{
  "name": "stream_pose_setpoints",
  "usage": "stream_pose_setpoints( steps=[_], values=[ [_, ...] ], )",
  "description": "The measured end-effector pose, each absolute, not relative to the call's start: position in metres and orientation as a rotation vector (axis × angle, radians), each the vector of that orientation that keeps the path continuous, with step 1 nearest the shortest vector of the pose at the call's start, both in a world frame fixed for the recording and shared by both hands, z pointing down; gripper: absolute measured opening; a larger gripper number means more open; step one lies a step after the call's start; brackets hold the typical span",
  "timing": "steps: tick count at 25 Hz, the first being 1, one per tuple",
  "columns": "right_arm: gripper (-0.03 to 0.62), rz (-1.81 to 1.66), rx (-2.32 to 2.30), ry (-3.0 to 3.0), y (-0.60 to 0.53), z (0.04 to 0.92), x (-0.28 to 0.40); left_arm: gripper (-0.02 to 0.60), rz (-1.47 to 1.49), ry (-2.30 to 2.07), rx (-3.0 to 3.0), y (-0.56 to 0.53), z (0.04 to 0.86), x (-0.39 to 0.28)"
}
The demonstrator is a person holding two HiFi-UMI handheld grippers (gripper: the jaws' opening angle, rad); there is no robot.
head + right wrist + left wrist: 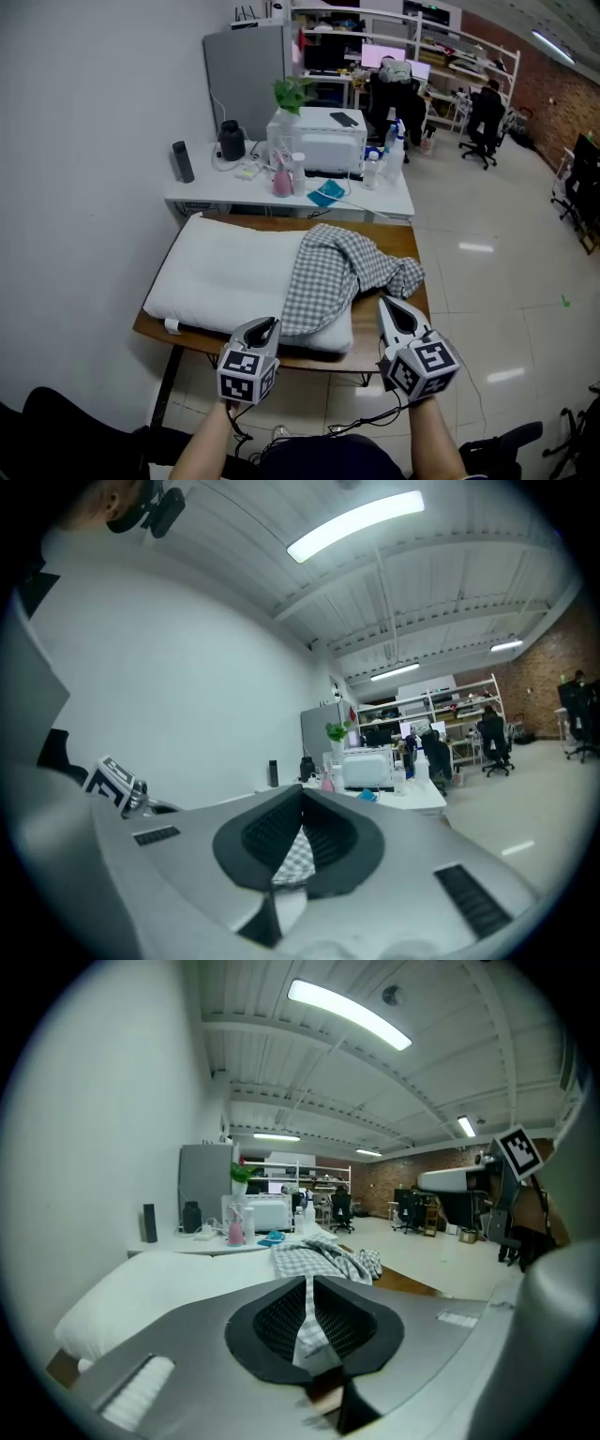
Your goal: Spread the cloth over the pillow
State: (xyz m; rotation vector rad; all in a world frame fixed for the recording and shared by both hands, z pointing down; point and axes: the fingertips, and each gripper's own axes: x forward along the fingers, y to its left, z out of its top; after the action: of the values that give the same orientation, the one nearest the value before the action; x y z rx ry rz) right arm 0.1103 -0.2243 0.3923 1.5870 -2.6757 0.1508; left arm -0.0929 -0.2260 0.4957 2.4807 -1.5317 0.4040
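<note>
The wooden table [398,240] was mostly covered, with only its far strip and its 3 o'clock side bare. The pillow's [225,272] 3 o'clock end lay hidden under the cloth [328,272], and the left gripper [270,325] blocked part of its near edge.

The pillow's long axis ran 9 to 3 o'clock across the table. The cloth lay bunched on that 3 o'clock end. Its main run went from 12 to 6 o'clock and hung over the pillow's near edge, and a crumpled lobe spilled onto the wood toward 3 o'clock.

The pillow was white, plump and smooth. The cloth was thin grey-and-white check, creased into soft folds.

The left gripper, at the cloth's 7 o'clock, had its ribbed black pads a narrow slit apart. Check fabric showed through the slit, but I could not tell whether any lay inside it. The right gripper [384,303], at the lobe's 6 o'clock, had its jaws closed tip to tip. There, check showed only through the wedge below the tips.
</note>
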Motion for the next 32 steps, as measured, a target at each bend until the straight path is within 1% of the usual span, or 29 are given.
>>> stream_pose_setpoints(
  steps=[1, 3, 5, 7, 9, 15, 16, 18, 19, 21, 22, 27, 32],
  values=[
    [0.014, 0.164, 1.585, -2.677, -0.223, 0.393, 0.105, 0.05, 0.419, -1.503, 2.498, -0.225, 0.501, -0.088],
    [0.014, 0.158, 1.584, -2.671, -0.222, 0.393, 0.096, 0.113, 0.447, -1.447, 2.544, -0.223, 0.51, -0.079],
    [0.014, 0.14, 1.598, -2.663, -0.22, 0.39, 0.092, 0.211, 0.503, -1.393, 2.601, -0.222, 0.521, -0.066],
    [0.014, 0.133, 1.627, -2.65, -0.217, 0.389, 0.094, 0.266, 0.595, -1.363, 2.649, -0.222, 0.537, -0.055],
    [0.014, 0.132, 1.66, -2.628, -0.213, 0.388, 0.1, 0.293, 0.685, -1.374, 2.675, -0.226, 0.552, -0.049],
    [0.014, 0.116, 1.744, -2.565, -0.203, 0.387, 0.12, 0.295, 0.867, -1.399, 2.671, -0.249, 0.584, -0.046],
    [0.014, 0.119, 1.754, -2.557, -0.202, 0.388, 0.123, 0.289, 0.867, -1.413, 2.663, -0.251, 0.586, -0.047],
    [0.014, 0.123, 1.77, -2.547, -0.2, 0.388, 0.128, 0.227, 0.838, -1.457, 2.643, -0.258, 0.585, -0.049],
    [0.014, 0.123, 1.776, -2.543, -0.2, 0.388, 0.13, 0.186, 0.819, -1.47, 2.632, -0.26, 0.583, -0.05],
    [0.014, 0.122, 1.785, -2.539, -0.2, 0.388, 0.133, 0.046, 0.793, -1.469, 2.615, -0.263, 0.58, -0.05],
    [0.014, 0.122, 1.787, -2.537, -0.2, 0.388, 0.134, 0.017, 0.786, -1.458, 2.608, -0.263, 0.579, -0.05],
    [0.014, 0.122, 1.782, -2.54, -0.2, 0.387, 0.135, 0.014, 0.698, -1.433, 2.579, -0.262, 0.564, -0.051],
    [0.014, 0.107, 1.777, -2.55, -0.2, 0.383, 0.138, 0.014, 0.474, -1.556, 2.634, -0.27, 0.492, -0.058]
  ],
)
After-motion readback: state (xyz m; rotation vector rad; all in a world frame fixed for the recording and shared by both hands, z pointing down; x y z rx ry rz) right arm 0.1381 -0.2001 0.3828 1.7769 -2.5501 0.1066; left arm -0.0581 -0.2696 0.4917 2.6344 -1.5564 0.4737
